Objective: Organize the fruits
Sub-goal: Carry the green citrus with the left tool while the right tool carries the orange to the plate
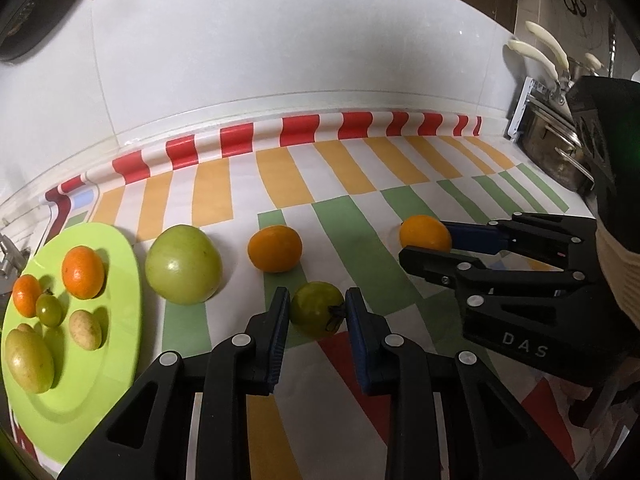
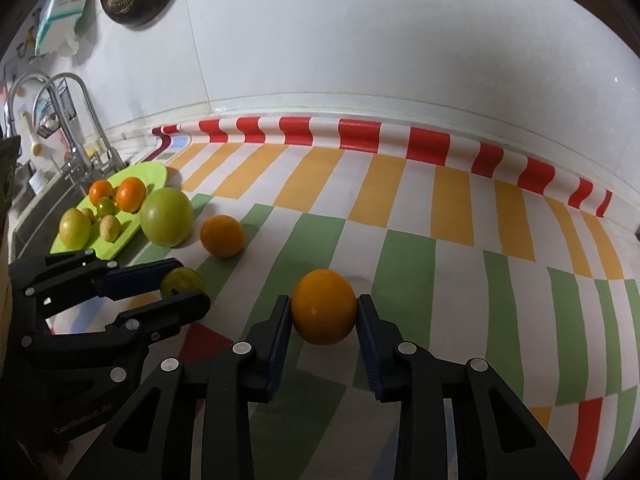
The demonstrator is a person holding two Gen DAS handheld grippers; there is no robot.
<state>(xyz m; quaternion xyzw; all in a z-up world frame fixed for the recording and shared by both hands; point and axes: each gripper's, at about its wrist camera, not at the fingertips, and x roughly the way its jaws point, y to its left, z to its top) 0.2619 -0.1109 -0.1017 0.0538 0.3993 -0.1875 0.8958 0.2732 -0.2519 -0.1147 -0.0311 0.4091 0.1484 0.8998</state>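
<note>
Surface: striped cloth.
Plate: lime, far left, six fruits.
Right gripper: fingers clamp an orange; "DAS" on body.
Left gripper: fingers pinch a green tomato, stem pointing right.

The left claw, a black two-finger tool with blue ribbed pads, slants down toward the counter, its pads pressed on either side of a small green tomato with a dark stem. The right claw, of the same black build, tilts down at a like angle and clamps a round orange fruit between its pads. In the left wrist view the right claw reaches in from the right edge, and a dark sleeve with a pale ribbed cuff shows behind it.
</note>
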